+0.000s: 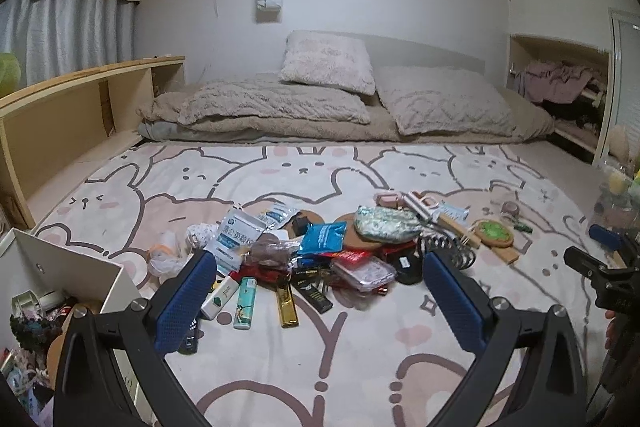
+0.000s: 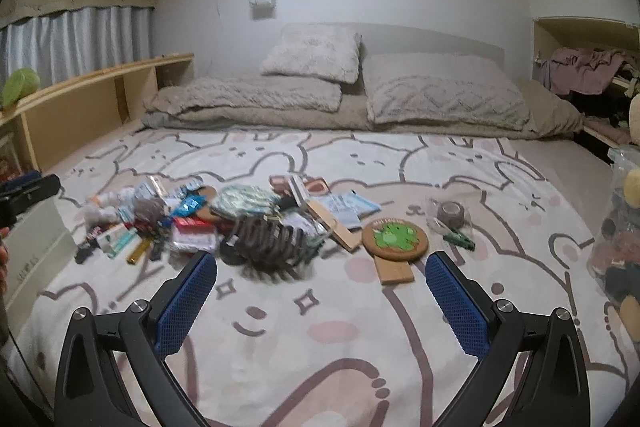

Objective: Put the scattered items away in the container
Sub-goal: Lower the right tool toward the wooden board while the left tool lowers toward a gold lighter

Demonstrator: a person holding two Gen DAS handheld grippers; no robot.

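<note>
Both grippers, left gripper [image 1: 316, 303] and right gripper [image 2: 320, 301], gape empty over clutter [image 1: 320, 247]

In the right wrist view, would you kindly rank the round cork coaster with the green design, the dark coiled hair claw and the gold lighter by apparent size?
1. Dark coiled hair claw and round cork coaster: they look alike, so no ranking.
2. Gold lighter: clearly smallest.

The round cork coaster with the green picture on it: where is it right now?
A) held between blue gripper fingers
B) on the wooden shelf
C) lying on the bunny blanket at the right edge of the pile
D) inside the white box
C: the coaster lies flat on the bunny blanket, right of the pile, ahead of the open right gripper.
</note>
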